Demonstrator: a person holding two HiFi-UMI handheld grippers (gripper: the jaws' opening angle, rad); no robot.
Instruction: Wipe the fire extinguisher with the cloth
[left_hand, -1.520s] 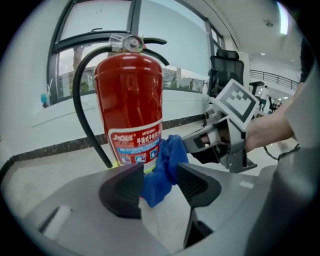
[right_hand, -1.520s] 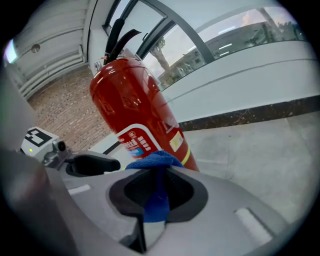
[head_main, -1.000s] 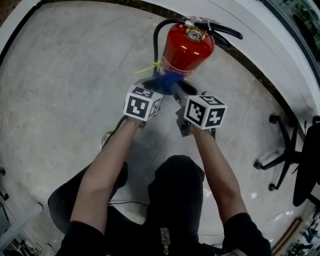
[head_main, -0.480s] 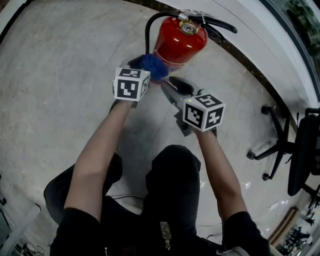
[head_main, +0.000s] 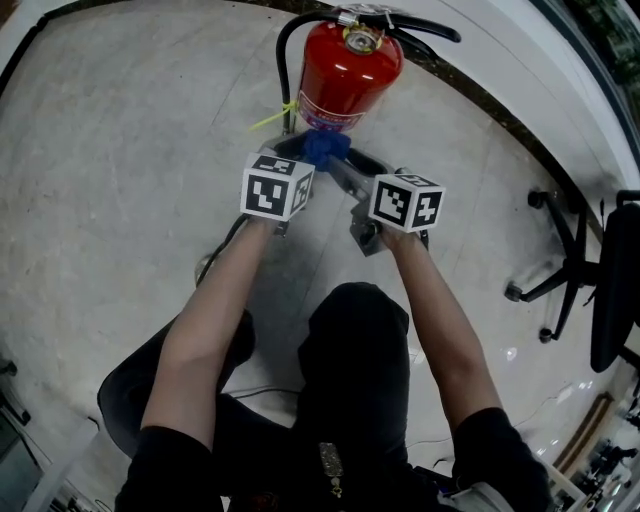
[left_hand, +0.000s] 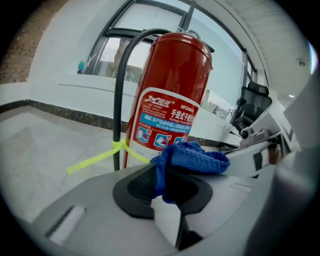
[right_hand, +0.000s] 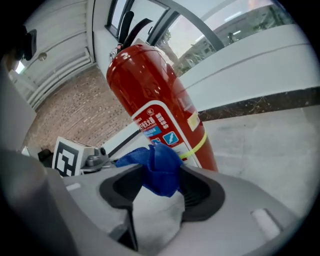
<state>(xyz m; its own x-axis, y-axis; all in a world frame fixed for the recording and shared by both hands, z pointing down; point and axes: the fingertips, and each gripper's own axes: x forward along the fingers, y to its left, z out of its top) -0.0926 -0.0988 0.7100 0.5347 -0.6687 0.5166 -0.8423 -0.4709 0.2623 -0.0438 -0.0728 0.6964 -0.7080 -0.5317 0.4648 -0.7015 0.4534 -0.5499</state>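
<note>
Left gripper (left_hand: 167, 184): jaws have just been closing and are now clamped on the blue cloth (left_hand: 192, 157), which bunches up above the pads. Right gripper (right_hand: 160, 192): jaws have just been opening and stand wide. One end of the cloth hangs between them, but the pads don't press it, so only the left side has it.

The fire extinguisher (head_main: 345, 80) stands upright on the floor (head_main: 130, 150) straight ahead, close to the dark strip at the foot of the wall. The cloth is just beside its lower body; I can't tell if it touches.

Progress, my read: early or mid-wipe. The red shell looks glossy, but nothing shows which parts are done. I'd count the upper body, the handle and the black hose (left_hand: 120, 90) as still to do.

Writing: the white label (left_hand: 167, 122) has a red script logo, Chinese text and blue pictogram panels — too small to read. A yellow tie (left_hand: 97, 157) is on the hose.
</note>
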